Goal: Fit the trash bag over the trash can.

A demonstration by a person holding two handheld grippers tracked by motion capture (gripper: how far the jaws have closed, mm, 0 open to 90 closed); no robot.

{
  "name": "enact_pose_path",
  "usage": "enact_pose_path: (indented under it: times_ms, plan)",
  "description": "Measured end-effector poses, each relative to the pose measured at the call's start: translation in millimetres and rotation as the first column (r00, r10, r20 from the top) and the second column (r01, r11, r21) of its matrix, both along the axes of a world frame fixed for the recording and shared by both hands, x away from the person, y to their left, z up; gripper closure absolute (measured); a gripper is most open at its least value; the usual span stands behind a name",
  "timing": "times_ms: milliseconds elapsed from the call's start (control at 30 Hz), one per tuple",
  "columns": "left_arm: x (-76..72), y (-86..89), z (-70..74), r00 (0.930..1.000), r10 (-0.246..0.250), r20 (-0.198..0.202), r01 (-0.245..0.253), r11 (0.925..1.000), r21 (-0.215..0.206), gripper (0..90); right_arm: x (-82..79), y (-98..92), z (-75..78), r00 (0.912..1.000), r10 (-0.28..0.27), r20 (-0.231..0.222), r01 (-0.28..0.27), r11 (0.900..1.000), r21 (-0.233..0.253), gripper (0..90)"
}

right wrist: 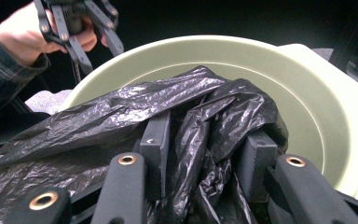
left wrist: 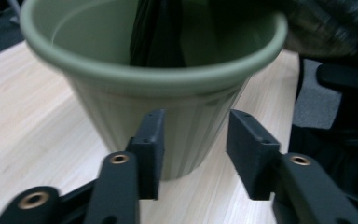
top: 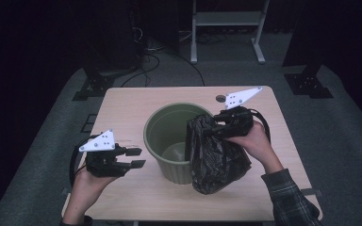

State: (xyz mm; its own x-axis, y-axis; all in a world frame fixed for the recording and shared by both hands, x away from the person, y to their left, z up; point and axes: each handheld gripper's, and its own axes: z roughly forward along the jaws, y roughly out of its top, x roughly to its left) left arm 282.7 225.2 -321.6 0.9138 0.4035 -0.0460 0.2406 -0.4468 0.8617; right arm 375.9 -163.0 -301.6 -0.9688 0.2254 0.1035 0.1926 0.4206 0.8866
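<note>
The right tool (top: 207,130) pinches a crinkly black plastic bag (top: 214,153) over the rim of the round green plastic bin (top: 169,141) on the pale wooden worktop (top: 122,101). The left tool (top: 139,157) waits open, empty, beside the bin. Next, I think, the bag needs spreading inside.

The left hand (top: 87,183) comes in over the table's near-left edge, holding the left gripper (top: 135,157) level and pointed right, toward the table's middle. Its jaws stand apart with nothing between them. The right forearm, in a plaid sleeve (top: 290,197), enters from the near-right corner and angles inward. The right hand (top: 254,139) grips the right gripper (top: 212,128) from behind, raised above the table's middle and pointed left. Its jaws are closed on a bag (top: 214,155).
</note>
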Motion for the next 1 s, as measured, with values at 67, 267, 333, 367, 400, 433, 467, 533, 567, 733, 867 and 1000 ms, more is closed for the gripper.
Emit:
enact_pose_path:
  times_ms: [67,267,333,367,400,433,467,533,567,733,867,1000]
  plan:
    - [1.8,-2.4,6.8,0.9999,-0.014,0.01,0.014,0.9998,-0.015,60.7,-0.1,-0.2,-0.1,1.0,0.001,0.001,-0.001,1.0,0.0,60.2]
    - [16.4,-13.1,25.1,0.9983,-0.042,0.04,0.043,0.9989,-0.021,63.6,-0.1,-0.8,0.4,1.0,0.007,0.0,-0.007,1.0,0.004,60.3]
    - [25.8,-18.5,29.4,0.9979,-0.043,0.049,0.044,0.9987,-0.027,63.5,-0.4,-0.3,0.3,0.9999,0.011,-0.003,-0.011,1.0,0.004,61.0]
    - [29.0,-20.2,30.7,0.9975,-0.043,0.055,0.045,0.9987,-0.025,62.8,-0.4,-0.1,0.2,0.9999,0.013,-0.003,-0.013,1.0,0.005,61.6]
    - [34.1,-23.9,32.4,0.9973,-0.046,0.057,0.048,0.9984,-0.031,62.3,-0.5,0.2,0.2,0.9999,0.014,-0.003,-0.014,1.0,0.005,62.1]
    - [37.0,-26.3,33.4,0.9971,-0.048,0.06,0.05,0.9983,-0.031,61.1,-0.4,0.6,0.1,0.9999,0.016,-0.002,-0.016,1.0,0.008,62.5]
    - [41.4,-30.4,34.9,0.9968,-0.047,0.064,0.05,0.9982,-0.034,59.5,-0.2,0.9,0.1,0.9998,0.018,-0.002,-0.018,1.0,0.01,62.7]
    - [48.3,-37.5,37.0,0.9952,-0.05,0.085,0.052,0.9983,-0.025,56.1,0.2,2.2,0.2,0.9997,0.024,-0.005,-0.024,1.0,0.009,64.3]
    - [51.0,-40.0,37.5,0.9945,-0.055,0.09,0.057,0.9981,-0.024,52.4,0.5,3.1,0.3,0.9997,0.026,-0.005,-0.026,1.0,0.011,64.3]
    - [66.5,-55.8,40.9,0.9929,-0.085,0.083,0.087,0.996,-0.018,52.4,1.0,8.3,0.8,0.9992,0.039,-0.008,-0.039,0.999,0.011,64.8]
    - [74.5,-67.6,42.6,0.9911,-0.107,0.079,0.109,0.994,-0.014,51.1,1.8,12.3,1.5,0.9984,0.055,-0.007,-0.055,0.998,0.012,69.8]
    - [76.0,-78.7,43.3,0.9871,-0.136,0.085,0.136,0.9907,0.003,50.6,1.9,16.6,3.5,0.9968,0.08,-0.003,-0.08,0.997,0.006,78.7]
